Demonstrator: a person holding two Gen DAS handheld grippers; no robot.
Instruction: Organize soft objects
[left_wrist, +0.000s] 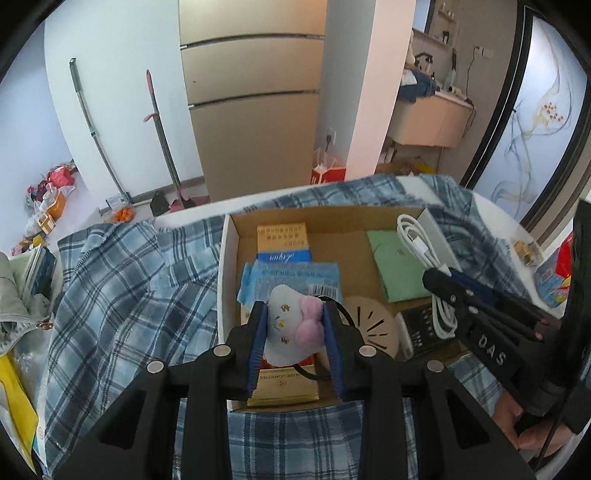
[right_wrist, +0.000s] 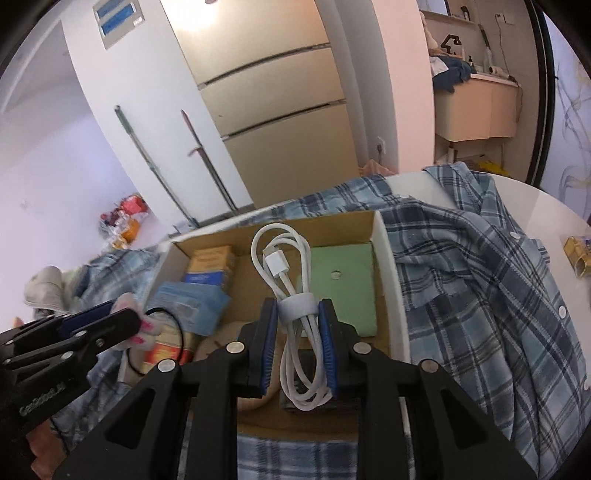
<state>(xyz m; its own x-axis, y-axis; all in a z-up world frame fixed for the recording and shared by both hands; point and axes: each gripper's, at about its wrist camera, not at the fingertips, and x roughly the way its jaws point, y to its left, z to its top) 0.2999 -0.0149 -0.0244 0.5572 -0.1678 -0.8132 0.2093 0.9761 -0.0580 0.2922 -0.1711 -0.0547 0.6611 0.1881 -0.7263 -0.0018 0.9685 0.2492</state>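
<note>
A white table (right_wrist: 546, 206) fills the lower half of both views. A blue plaid shirt (right_wrist: 480, 295) is spread over most of it, with an open cardboard box (right_wrist: 391, 258) on top at centre. At the right edge, a small gold packet (right_wrist: 580, 254) lies on the bare tabletop.

soft, even daylight fills both views, with no hard shadows. a bright glare patch sits on the tall beige metal fridge (right_wrist: 218, 9) in the right wrist view. heavy fisheye bending curves the walls, and black vignette rings the corners. the centre is sharp; the edges are slightly smeared.
</note>
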